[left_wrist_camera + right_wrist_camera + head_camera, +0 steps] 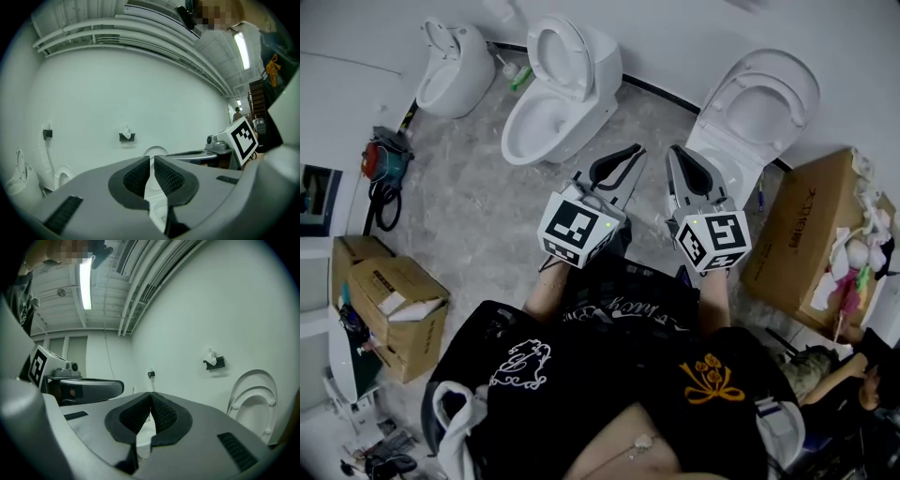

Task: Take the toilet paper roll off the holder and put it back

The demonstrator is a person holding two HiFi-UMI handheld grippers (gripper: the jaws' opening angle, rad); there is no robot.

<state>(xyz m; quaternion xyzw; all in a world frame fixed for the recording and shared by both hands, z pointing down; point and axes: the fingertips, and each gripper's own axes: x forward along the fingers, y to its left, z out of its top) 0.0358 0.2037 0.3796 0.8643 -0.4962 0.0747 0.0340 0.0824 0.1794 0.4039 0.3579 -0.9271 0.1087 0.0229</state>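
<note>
A small black holder (pixel 126 137) with white toilet paper (pixel 125 130) on it is fixed to the white wall, far ahead of both grippers. The right gripper view shows the same holder (pixel 215 364) to the upper right of the jaws. My left gripper (pixel 152 158) is shut, its pads all but touching, with nothing between them. My right gripper (pixel 150 393) is shut and empty too. In the head view the left gripper (pixel 636 153) and the right gripper (pixel 673 152) are held side by side in front of the body, above the floor.
Three white toilets (pixel 558 94) (pixel 450 66) (pixel 759 112) stand along the wall ahead. Cardboard boxes sit at left (pixel 394 314) and right (pixel 811 239). A second black holder (pixel 47 133) is on the wall further left. A seated person (pixel 834 375) is at lower right.
</note>
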